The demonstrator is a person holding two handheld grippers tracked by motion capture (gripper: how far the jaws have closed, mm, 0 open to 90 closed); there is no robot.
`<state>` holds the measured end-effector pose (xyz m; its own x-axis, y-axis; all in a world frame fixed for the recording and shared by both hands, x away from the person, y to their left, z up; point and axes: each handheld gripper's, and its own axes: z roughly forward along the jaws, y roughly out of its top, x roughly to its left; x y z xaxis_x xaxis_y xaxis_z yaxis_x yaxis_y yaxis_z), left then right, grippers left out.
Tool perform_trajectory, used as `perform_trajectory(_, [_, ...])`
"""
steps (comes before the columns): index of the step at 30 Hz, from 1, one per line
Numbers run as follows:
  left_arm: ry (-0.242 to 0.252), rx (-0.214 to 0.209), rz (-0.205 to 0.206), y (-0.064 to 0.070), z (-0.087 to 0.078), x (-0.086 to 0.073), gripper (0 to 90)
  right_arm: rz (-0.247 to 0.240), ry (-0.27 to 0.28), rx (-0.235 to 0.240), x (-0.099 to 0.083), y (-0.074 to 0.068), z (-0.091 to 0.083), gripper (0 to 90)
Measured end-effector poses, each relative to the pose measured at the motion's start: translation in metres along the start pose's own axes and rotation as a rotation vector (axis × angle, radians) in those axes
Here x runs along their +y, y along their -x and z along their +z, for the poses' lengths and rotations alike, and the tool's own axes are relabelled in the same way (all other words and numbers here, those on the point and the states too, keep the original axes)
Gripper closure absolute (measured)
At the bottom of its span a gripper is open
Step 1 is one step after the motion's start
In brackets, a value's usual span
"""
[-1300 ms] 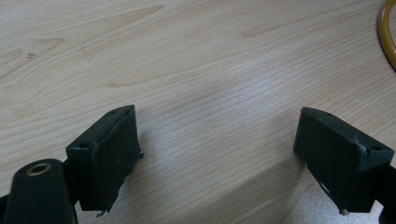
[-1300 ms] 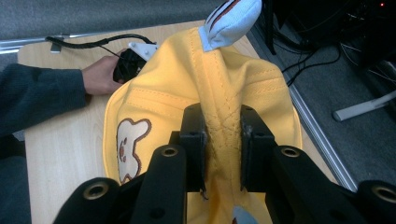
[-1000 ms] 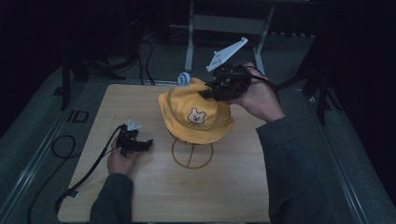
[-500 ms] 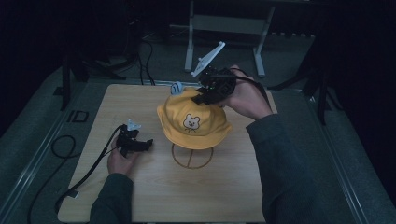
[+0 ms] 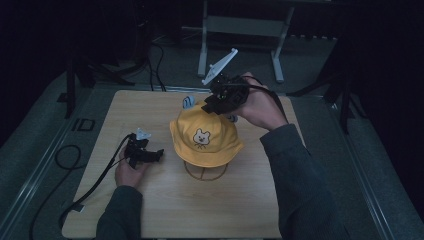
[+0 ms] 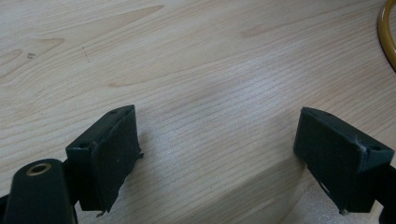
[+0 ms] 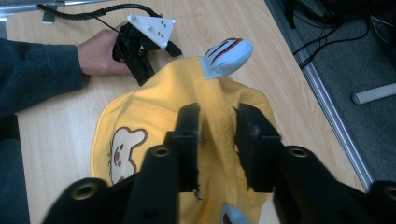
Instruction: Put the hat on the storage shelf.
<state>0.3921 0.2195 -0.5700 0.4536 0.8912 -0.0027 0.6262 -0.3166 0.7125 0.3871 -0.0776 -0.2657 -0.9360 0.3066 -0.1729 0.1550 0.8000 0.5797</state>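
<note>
While the high view gives you the whole layout, it's the two gripper views that actually settle what the jaws are doing. On the left side, the left hand-held gripper [image 5: 145, 154] sits low on the wooden worktop [image 5: 165, 210], well apart from the hat, and its own view shows the jaws spread wide with nothing but bare wood grain between them, plus a sliver of the gold wire stand [image 6: 387, 35] curving in at the top right corner. Moving to the middle, the yellow hat [image 5: 204, 137] with the little bear face sits on that stand, and from above you can see the stand's ring [image 5: 206, 172] poking out under the brim. On the right, the right hand-held gripper [image 7: 215, 140] is over the crown near the back; its view shows the jaws nearly together, pinching a fold of the yellow fabric along the top seam. That same view also catches the hat's blue striped ear [image 7: 224, 57] just beyond the jaws, and the other hand [image 7: 98, 55] farther off past the brim.
</note>
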Motion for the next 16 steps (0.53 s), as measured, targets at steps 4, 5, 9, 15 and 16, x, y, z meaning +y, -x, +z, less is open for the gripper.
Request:
perform_trajectory(4, [0.000,0.000,0.000,0.000,0.000,0.000,13.9,0.002,0.011,0.014,-0.002,0.000,0.003,74.3])
perform_trajectory(5, [0.000,-0.001,0.000,0.000,0.000,0.000,13.9,0.001,0.012,0.014,-0.002,0.001,0.003,74.1])
perform_trajectory(9, [0.000,0.000,0.000,0.000,0.000,0.000,13.9,0.010,0.031,0.004,-0.004,0.001,-0.001,66.7])
perform_trajectory(15, [-0.002,-0.001,0.000,0.000,0.000,0.000,13.9,0.044,0.063,-0.031,-0.017,0.003,-0.016,55.0])
perform_trajectory(16, [-0.001,0.000,0.000,0.000,0.000,0.000,13.9,0.051,0.068,-0.039,-0.021,0.003,-0.019,53.3])
